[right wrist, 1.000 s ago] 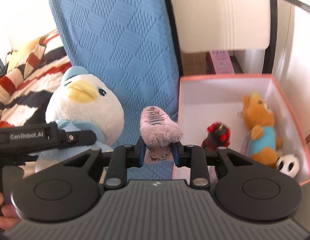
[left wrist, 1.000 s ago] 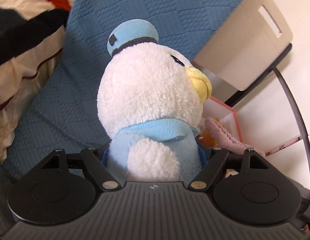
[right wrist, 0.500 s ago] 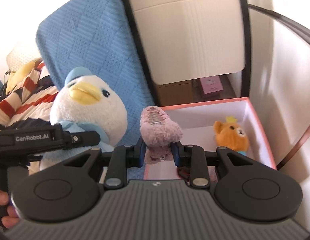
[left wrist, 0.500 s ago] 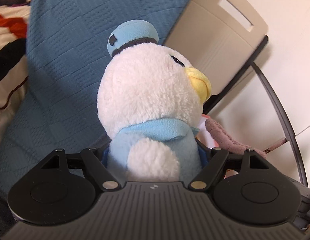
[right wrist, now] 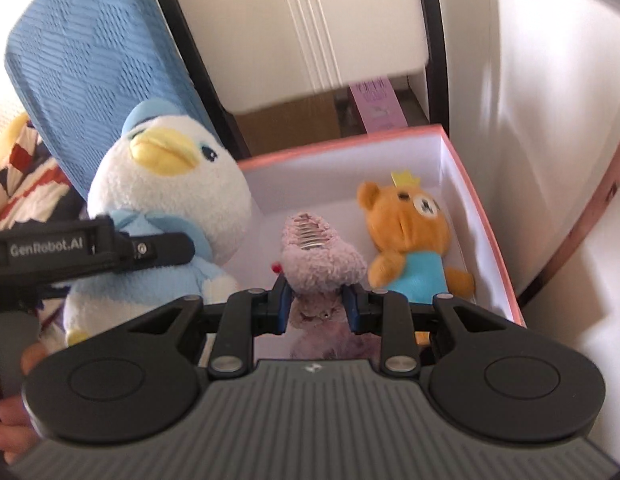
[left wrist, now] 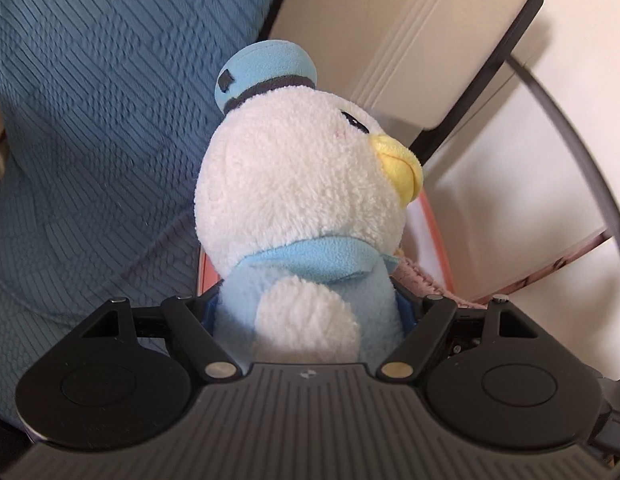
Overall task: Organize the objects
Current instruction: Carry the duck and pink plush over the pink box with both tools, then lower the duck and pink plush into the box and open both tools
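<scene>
My left gripper is shut on a white plush duck with a blue hat and blue body, held upright; the duck and the left gripper also show in the right wrist view, at the left edge of the box. My right gripper is shut on a pink fuzzy plush, held over the open pink-rimmed white box. An orange bear plush with a crown and blue shirt lies inside the box. The pink plush peeks out behind the duck.
A blue textured cushion stands at the left. A beige chair back with a black frame rises behind the box. A striped blanket lies far left. A cardboard box and a purple packet sit under the chair.
Both grippers have moved right and forward with their plush toys; the pink plush now hangs over the box interior and the duck is at the box's left rim.
</scene>
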